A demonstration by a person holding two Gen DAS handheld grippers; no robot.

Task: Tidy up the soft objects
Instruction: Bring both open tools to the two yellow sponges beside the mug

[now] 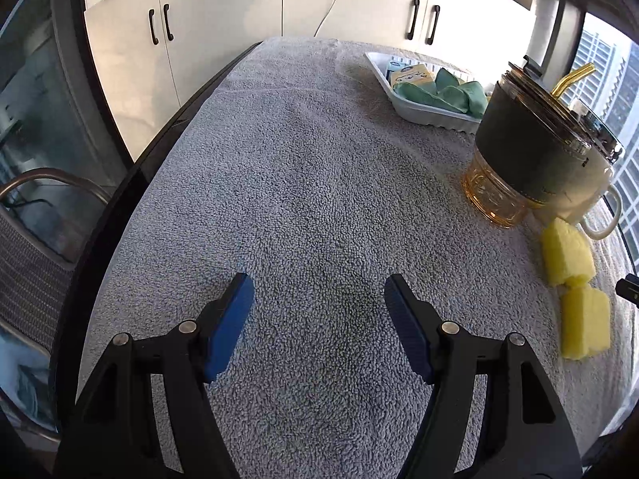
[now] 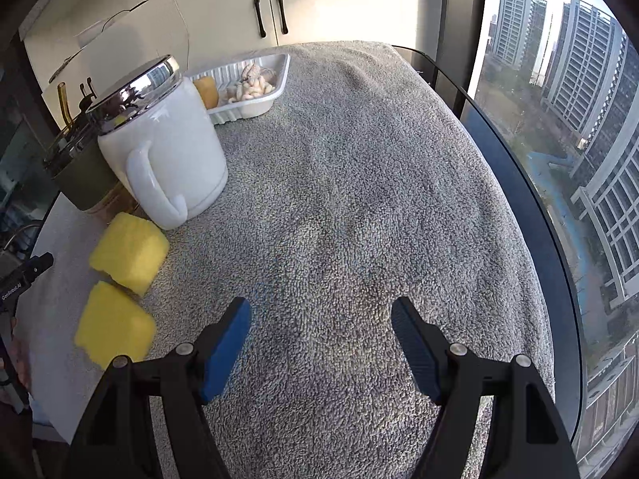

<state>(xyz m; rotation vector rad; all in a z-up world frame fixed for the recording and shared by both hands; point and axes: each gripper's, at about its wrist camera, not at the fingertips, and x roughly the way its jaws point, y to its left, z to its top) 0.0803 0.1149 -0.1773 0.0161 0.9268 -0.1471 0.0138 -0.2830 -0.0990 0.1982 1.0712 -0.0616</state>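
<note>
Hovering empty over the grey towel [image 1: 303, 183], the left gripper [image 1: 319, 299] and right gripper [image 2: 321, 321] gape beside two yellow sponges [image 2: 127, 253].

Left gripper [image 1: 319, 291] and right gripper [image 2: 321, 315] are showing black arms, blue ribbed pads [image 2: 225, 349], silver pivot screws [image 1: 187, 326]; white lettering marking one black body.
</note>
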